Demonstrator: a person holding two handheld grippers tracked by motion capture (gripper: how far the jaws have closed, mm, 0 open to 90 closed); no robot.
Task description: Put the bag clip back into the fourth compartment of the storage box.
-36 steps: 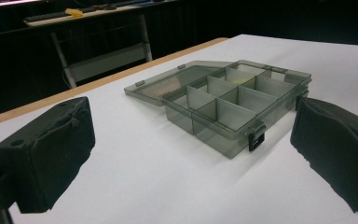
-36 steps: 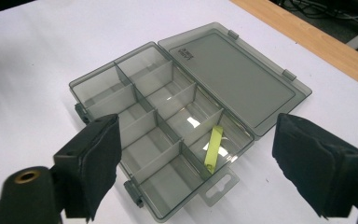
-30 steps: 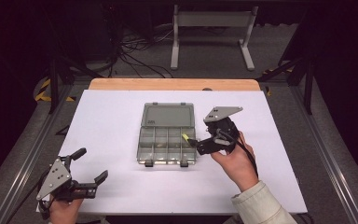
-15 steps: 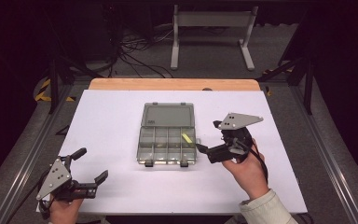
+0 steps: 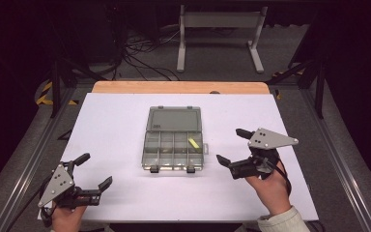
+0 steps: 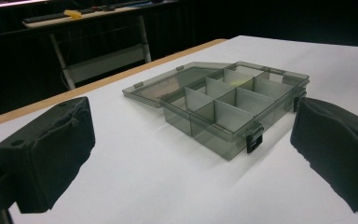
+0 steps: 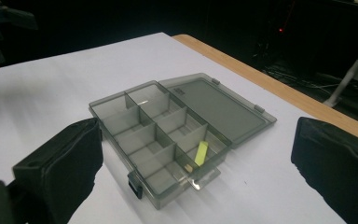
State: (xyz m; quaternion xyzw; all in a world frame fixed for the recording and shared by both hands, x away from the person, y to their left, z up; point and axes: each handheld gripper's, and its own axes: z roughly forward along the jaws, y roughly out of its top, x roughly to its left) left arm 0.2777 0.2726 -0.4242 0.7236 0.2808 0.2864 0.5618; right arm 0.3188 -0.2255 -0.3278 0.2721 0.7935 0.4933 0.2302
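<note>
Your left gripper [image 5: 92,171] sits at the near left corner of the table [image 5: 116,121], jaws spread wide with nothing between them, well apart from the compartment box [image 5: 174,145]; in the left gripper view the box [image 6: 223,107] lies ahead, between the two black pads. The box rests near the middle of the surface, its lid [image 5: 174,119] folded flat toward the far edge, both front latches undone. One small yellow piece [image 5: 193,143] lies in the back-row compartment at the box's right end; the right gripper view shows it leaning against a divider [image 7: 201,153], and the other compartments look empty. Your right gripper [image 5: 232,147] hovers just beside the box's right side, toward the near right part of the table, jaws wide and holding nothing. Judgement: the piece appears placed and the hand is free of it, so the loading step reads as done; what seems left is swinging the lid down and snapping the latches, unless more pieces are to come, and none lie on the table. Surface: plain white sheet over a wooden top, whose bare strip shows along the far edge. Room: dark, with cables on the floor and a light metal stand [image 5: 220,34] beyond the far edge.
</note>
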